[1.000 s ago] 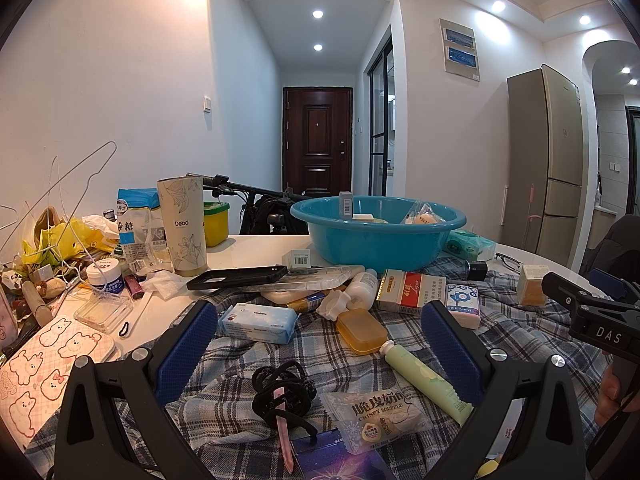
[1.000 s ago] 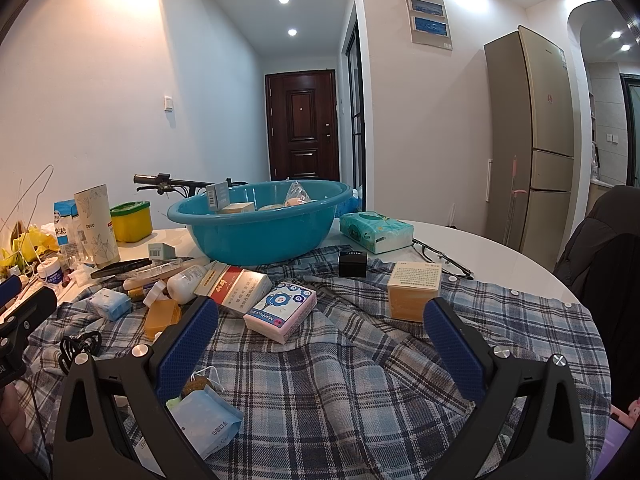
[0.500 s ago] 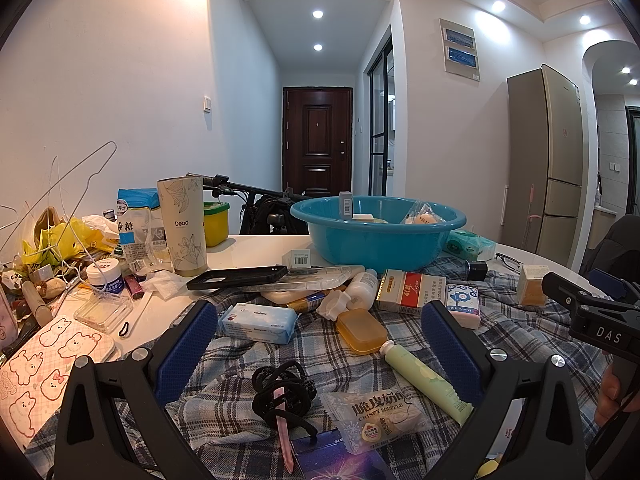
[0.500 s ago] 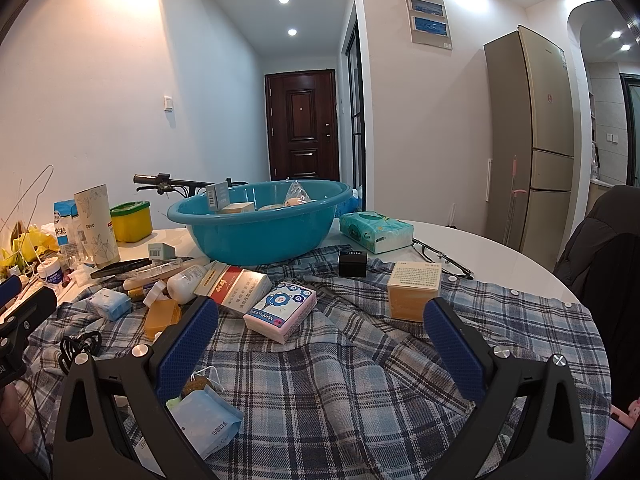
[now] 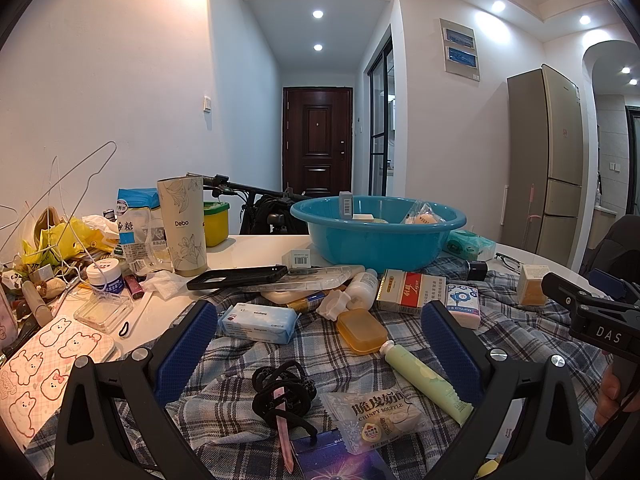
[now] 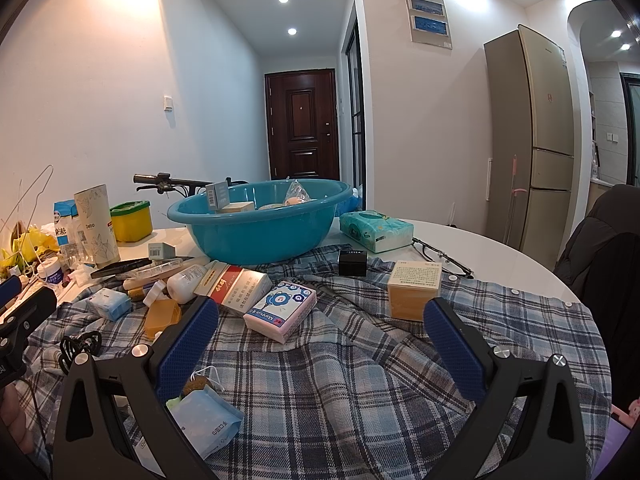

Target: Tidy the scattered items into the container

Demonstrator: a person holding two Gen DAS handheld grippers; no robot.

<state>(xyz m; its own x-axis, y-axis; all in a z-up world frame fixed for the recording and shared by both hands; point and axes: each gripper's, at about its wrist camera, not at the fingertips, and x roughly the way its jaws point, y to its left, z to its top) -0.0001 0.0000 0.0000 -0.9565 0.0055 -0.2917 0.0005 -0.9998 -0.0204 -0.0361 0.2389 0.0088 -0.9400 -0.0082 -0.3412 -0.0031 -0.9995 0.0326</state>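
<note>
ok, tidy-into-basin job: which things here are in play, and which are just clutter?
In play:
teal basin
pink tissue pack
red and white carton
orange soap case
green tube
left gripper and right gripper, both open

Lying about:
plaid shirt
Debo tumbler
glasses
wire hanger

White walls (image 5: 120, 80), dark door (image 5: 317, 140), tall fridge (image 6: 532, 140).
</note>
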